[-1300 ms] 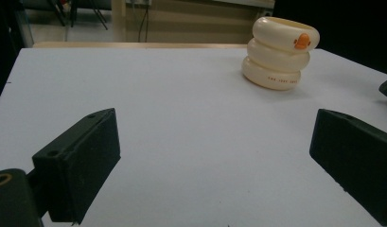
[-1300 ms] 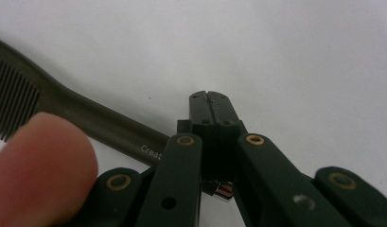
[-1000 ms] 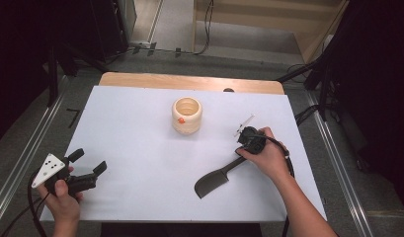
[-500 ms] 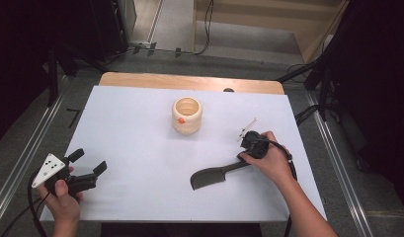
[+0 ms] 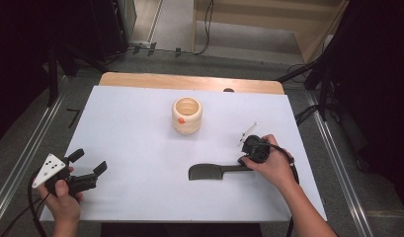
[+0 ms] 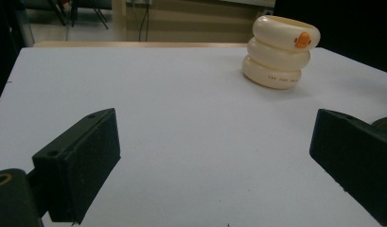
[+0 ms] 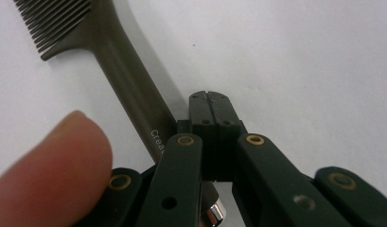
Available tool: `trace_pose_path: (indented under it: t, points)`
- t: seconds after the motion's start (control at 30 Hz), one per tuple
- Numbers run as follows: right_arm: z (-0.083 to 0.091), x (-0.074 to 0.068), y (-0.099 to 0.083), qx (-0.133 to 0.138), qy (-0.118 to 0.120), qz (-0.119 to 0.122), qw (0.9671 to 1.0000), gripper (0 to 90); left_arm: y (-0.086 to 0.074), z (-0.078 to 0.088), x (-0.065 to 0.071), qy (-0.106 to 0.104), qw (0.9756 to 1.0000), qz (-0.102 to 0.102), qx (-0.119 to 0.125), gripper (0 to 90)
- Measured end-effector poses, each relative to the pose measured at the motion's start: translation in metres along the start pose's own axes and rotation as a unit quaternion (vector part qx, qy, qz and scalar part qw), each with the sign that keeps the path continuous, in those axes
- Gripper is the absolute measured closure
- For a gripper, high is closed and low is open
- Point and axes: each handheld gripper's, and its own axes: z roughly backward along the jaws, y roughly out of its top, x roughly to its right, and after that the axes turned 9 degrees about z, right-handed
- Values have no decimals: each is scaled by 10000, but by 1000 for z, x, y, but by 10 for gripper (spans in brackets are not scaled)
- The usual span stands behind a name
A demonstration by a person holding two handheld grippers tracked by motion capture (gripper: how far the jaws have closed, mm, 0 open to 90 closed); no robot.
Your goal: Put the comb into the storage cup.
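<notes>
- High view: a cream ringed cup (image 5: 187, 115) stood near the middle of the white table (image 5: 140, 128), and it served as the landmark. The dark comb (image 5: 217, 171) lay flat on the table nearer the person than the cup and a little to its right, its toothed head toward the left and its handle running right to the right gripper (image 5: 250, 157). That gripper sat in the person's right hand (image 5: 271, 165), right of the cup and nearer the person. The left gripper (image 5: 88, 168) was held in the left hand (image 5: 63, 200), well apart from the cup, to its left and near the table's front edge, with its jaws spread and nothing between them.
- Left gripper view: the two black jaws stood wide apart over bare table (image 6: 181, 118). The cup (image 6: 281, 52), three stacked rings with a small orange duck mark, stood beyond them toward the right, clear of both jaws.
- Right gripper view: the right gripper (image 7: 212, 101) was clenched, its jaws pressed flat together with nothing between them. The comb (image 7: 129, 90) lay just beside the left of the jaws, its handle running under the linkage and its teeth at the upper left. A fingertip (image 7: 49, 161) showed at the lower left. Whether the jaws touched the comb, I could not tell.
</notes>
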Motion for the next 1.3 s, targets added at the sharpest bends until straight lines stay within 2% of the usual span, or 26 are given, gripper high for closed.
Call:
trace_pose_path:
  t: [0.33, 0.57, 0.6, 0.7, 0.73, 0.77, 0.8, 0.83, 0.9, 0.97, 1.0, 1.03, 1.1, 1.13, 1.17, 1.2, 1.23, 1.3]
  points:
    - [1, -12, -3, -48, -61, 127, 9999, 882, 0, 0, 0, -3, 10000, 3, -2, 23]
    - [1, -16, -2, -105, -51, 190, 9998, 882, 0, 0, 0, -4, 10000, -5, -10, 23]
    - [1, -17, -1, -115, -46, 255, 9996, 882, 0, 0, 0, -4, 10000, -6, -10, 23]
    - [3, -18, 0, -156, -113, 235, 9995, 880, 0, 0, 0, -4, 10000, 3, -5, 23]
    - [6, -18, 0, -94, -259, 246, 9993, 821, 0, 0, 0, -4, 10000, 2, -6, 23]
    - [9, -18, 0, -50, -349, 216, 9991, 821, 0, 0, 0, -1, 10000, 9, -4, 23]
    - [9, -18, 0, -50, -349, 216, 9991, 759, 0, 0, 0, -4, 10000, 3, -11, 23]
    - [15, -17, 1, 127, -419, 232, 9988, 697, 0, 0, 0, -6, 10000, 14, -3, 23]
    - [24, -19, 3, 247, -442, 221, 9985, 629, 0, 0, 0, -8, 10000, 13, -5, 23]
    - [31, -19, 5, 334, -434, 263, 9982, 512, 0, 0, 0, -8, 10000, 6, -7, 23]
    - [35, -18, 7, 455, -338, 311, 9979, 449, 0, 0, 0, -7, 10000, 2, -6, 23]
    - [35, -18, 7, 455, -338, 311, 9979, 449, 0, 0, 0, -7, 10000, 2, -6, 23]
    - [40, -21, 10, 412, -264, 428, 9979, 307, 0, 0, -1, -22, 10000, 22, 11, 23]
    - [42, -24, 14, 421, -219, 519, 9975, 188, 0, 0, 0, -19, 10000, 26, 13, 23]
    - [42, -24, 14, 421, -219, 519, 9975, 188, 0, 0, 0, -19, 10000, 26, 13, 23]
    - [42, -26, 16, 397, -271, 539, 9974, 100, 0, 0, -1, -25, 10000, 24, 18, 23]
    - [38, -30, 20, 414, -463, 628, 9961, 1, 0, 0, 0, -18, 10000, 26, 14, 23]
    - [36, -32, 22, 347, -389, 595, 9969, 0, 0, 0, 0, -18, 10000, 27, 14, 23]
